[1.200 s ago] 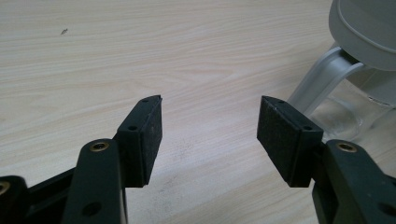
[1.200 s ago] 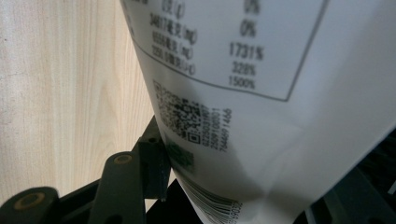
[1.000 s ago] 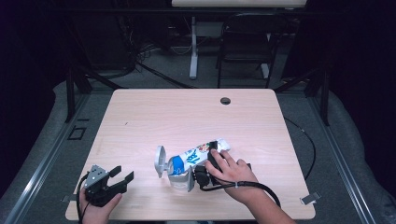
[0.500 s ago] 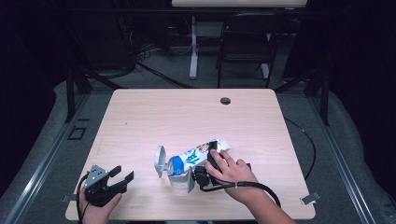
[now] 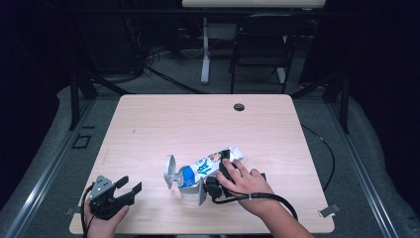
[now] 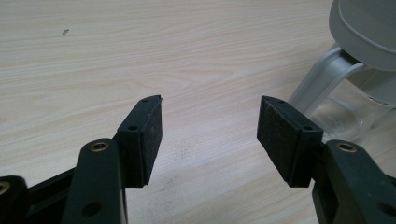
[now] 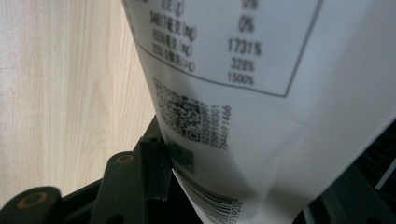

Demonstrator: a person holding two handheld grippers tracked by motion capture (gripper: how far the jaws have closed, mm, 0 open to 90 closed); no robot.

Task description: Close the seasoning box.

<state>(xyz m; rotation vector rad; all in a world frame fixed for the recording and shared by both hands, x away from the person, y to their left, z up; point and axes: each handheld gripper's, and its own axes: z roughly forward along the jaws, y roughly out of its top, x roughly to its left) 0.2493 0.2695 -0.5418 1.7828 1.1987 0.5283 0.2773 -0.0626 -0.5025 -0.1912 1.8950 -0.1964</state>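
We see the pale wooden tabletop [image 5: 198, 124] evenly lit from above while the room around it sinks into near black. Shadows stay soft. In the right gripper view the white printed pouch [image 7: 261, 93] sits too close, its print blurred.

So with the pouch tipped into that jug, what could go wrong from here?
1. The right hand-held gripper holds a soft pouch that could slip or buckle and spill onto the table.
2. The clear jug, lid flipped open, stands unsupported; the left hand-held gripper is open and apart from it, so the pouch's push might tip it.
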